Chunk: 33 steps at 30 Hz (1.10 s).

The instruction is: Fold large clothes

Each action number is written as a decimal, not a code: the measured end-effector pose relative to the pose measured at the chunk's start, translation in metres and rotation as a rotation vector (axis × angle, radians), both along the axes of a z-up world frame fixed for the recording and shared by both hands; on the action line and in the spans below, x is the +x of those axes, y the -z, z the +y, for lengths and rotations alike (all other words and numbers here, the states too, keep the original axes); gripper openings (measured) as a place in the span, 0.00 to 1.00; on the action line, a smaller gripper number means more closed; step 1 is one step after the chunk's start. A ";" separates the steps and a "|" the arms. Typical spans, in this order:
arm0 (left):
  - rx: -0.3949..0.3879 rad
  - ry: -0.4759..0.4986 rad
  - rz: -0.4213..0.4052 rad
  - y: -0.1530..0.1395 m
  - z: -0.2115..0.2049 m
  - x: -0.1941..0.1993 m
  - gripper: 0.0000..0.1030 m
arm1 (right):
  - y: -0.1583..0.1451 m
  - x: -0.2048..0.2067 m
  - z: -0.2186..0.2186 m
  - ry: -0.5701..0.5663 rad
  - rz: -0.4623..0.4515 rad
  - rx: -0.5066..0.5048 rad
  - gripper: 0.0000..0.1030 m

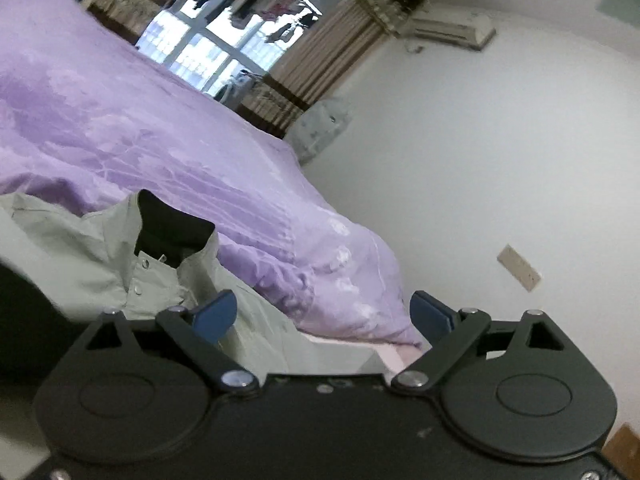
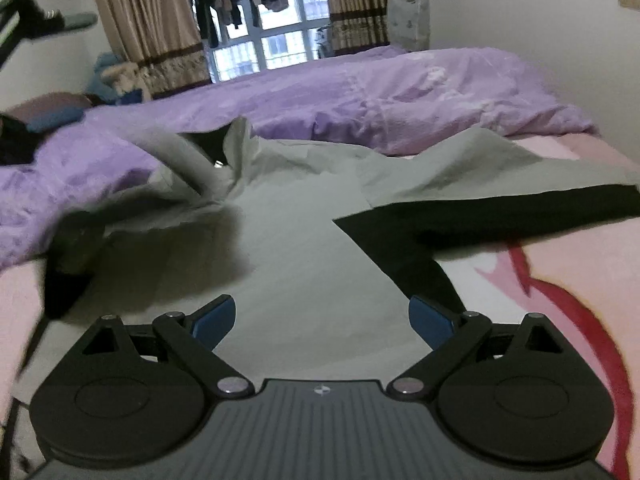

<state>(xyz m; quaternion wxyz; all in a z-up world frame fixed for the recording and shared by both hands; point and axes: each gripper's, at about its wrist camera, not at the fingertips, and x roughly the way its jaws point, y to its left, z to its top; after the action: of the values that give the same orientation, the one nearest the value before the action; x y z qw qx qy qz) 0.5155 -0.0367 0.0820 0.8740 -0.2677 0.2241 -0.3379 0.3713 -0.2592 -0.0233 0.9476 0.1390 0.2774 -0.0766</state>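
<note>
A large grey-green jacket [image 2: 288,216] with black lining lies spread on the bed. Its collar [image 2: 224,148] stands up at the far end, and a black sleeve panel [image 2: 480,212] stretches to the right. A blurred sleeve end [image 2: 76,248] lies at the left. My right gripper [image 2: 322,320] hovers over the jacket's near body, open, with nothing between its blue pads [image 2: 214,320]. The left wrist view is tilted. In it the jacket's snap-button collar [image 1: 160,248] sits at lower left, and my left gripper [image 1: 323,316] is open and empty beside the jacket.
A rumpled purple duvet [image 2: 400,92] covers the far part of the bed, over a pink sheet [image 2: 540,264]. Behind it are curtains and a window [image 2: 260,40] with hanging clothes. A white wall with an air conditioner [image 1: 452,28] is on the right. A dark blurred shape [image 2: 32,16] shows at upper left.
</note>
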 end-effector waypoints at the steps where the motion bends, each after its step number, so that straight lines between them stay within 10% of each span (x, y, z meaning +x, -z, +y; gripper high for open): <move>1: 0.020 -0.024 -0.012 0.001 0.009 -0.001 0.92 | 0.002 0.004 -0.008 -0.019 -0.004 0.041 1.00; 9: 0.321 -0.345 0.072 0.067 0.117 0.003 0.92 | 0.049 0.086 -0.067 -0.034 0.033 0.531 0.77; 19: 0.345 -0.364 0.231 0.135 0.133 0.040 0.91 | 0.076 0.155 -0.070 0.117 -0.042 0.575 0.81; 20: 0.355 -0.364 0.228 0.134 0.130 0.037 0.91 | 0.078 0.159 -0.070 0.122 -0.055 0.585 0.69; 22: 0.366 -0.365 0.222 0.134 0.129 0.042 0.91 | 0.077 0.164 -0.070 0.130 -0.041 0.581 0.06; 29: 0.394 -0.343 0.189 0.133 0.125 0.028 0.92 | 0.038 0.106 -0.083 0.117 -0.177 0.495 0.02; 33: 0.478 -0.351 0.294 0.164 0.118 0.048 0.91 | 0.065 0.114 -0.095 0.155 -0.061 0.482 0.03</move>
<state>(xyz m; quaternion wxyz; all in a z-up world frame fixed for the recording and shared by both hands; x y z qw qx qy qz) 0.5638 0.0813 -0.0815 0.9154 -0.1353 0.3712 -0.0775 0.4849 -0.3539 -0.0884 0.8863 0.3838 0.2476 -0.0768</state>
